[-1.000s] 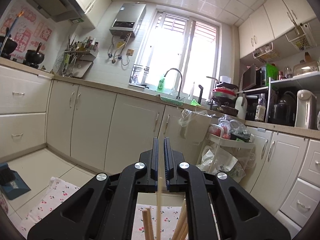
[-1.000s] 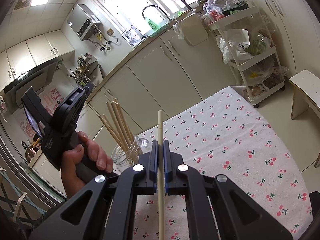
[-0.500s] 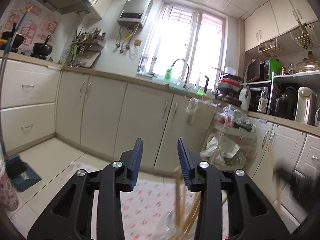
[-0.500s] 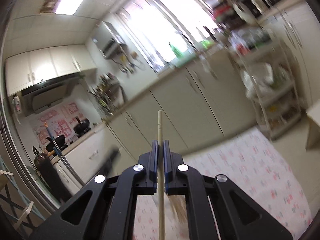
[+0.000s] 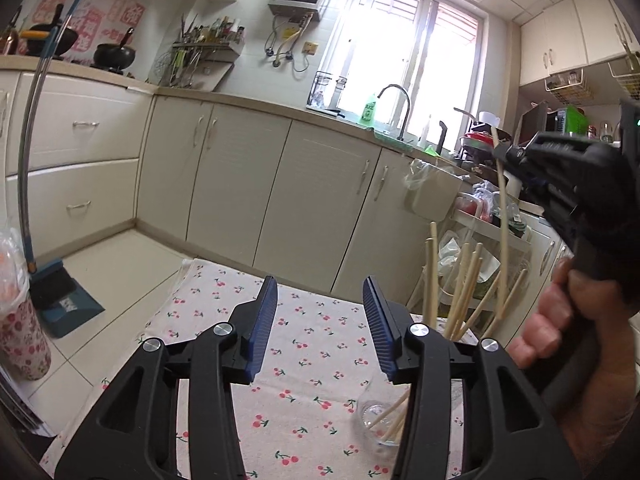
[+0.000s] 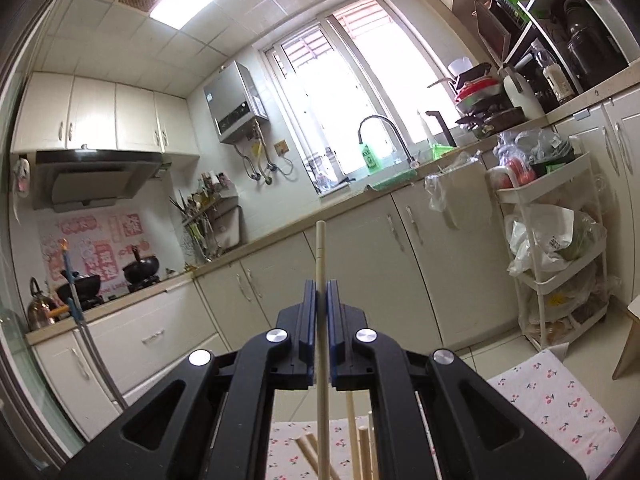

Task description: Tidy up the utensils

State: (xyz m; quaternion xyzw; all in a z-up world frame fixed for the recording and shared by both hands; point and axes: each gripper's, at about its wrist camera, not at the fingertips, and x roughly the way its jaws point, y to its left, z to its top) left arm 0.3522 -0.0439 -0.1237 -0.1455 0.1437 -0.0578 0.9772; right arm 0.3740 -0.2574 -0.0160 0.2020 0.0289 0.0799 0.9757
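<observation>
My left gripper is open and empty above the cherry-print tablecloth. A clear glass jar holding several wooden chopsticks stands at its right, partly hidden by the right finger. My right gripper, also in the left wrist view at the right, is shut on one pale chopstick. It holds the chopstick upright, lower end down among the chopsticks in the jar. Chopstick tops show below the right gripper.
Cream cabinets and a counter with sink and tap run behind the table. A white trolley with bags stands at the right. A broom and blue dustpan lean at the left.
My left gripper has opened, let go of its chopstick and drawn back from the jar. My right gripper has swung upward and brought its chopstick over the jar.
</observation>
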